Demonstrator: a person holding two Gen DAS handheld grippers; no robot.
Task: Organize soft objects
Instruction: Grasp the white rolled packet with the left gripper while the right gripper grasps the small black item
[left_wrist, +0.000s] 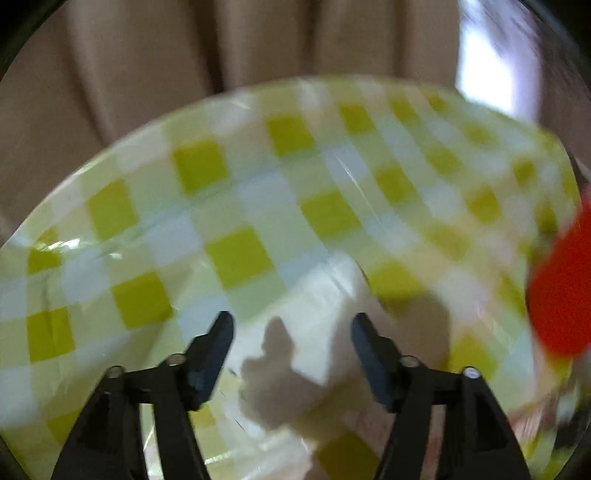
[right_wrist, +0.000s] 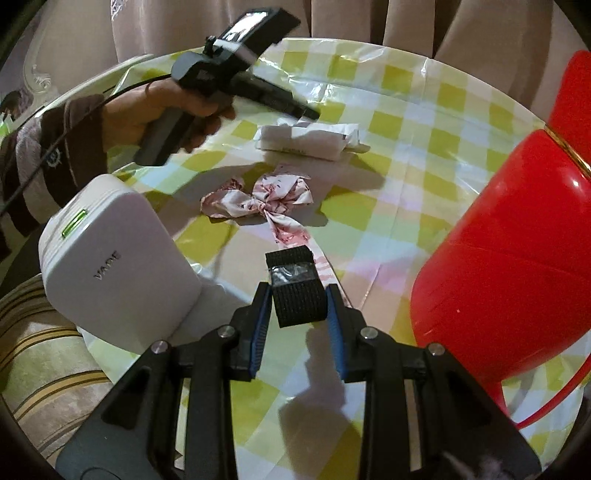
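My right gripper (right_wrist: 299, 295) sits low over the checked tablecloth (right_wrist: 406, 155), fingers level, pinching a black elastic band (right_wrist: 297, 291) from both sides. Left gripper (left_wrist: 291, 325) hovers tilted down over a white tissue pack (left_wrist: 325, 291), jaws spread, holding nothing; its view is blurred. Left hand (right_wrist: 162, 107) grips the handle above the table's far-left side. Pink patterned cloth (right_wrist: 266, 199) lies between band and pack.
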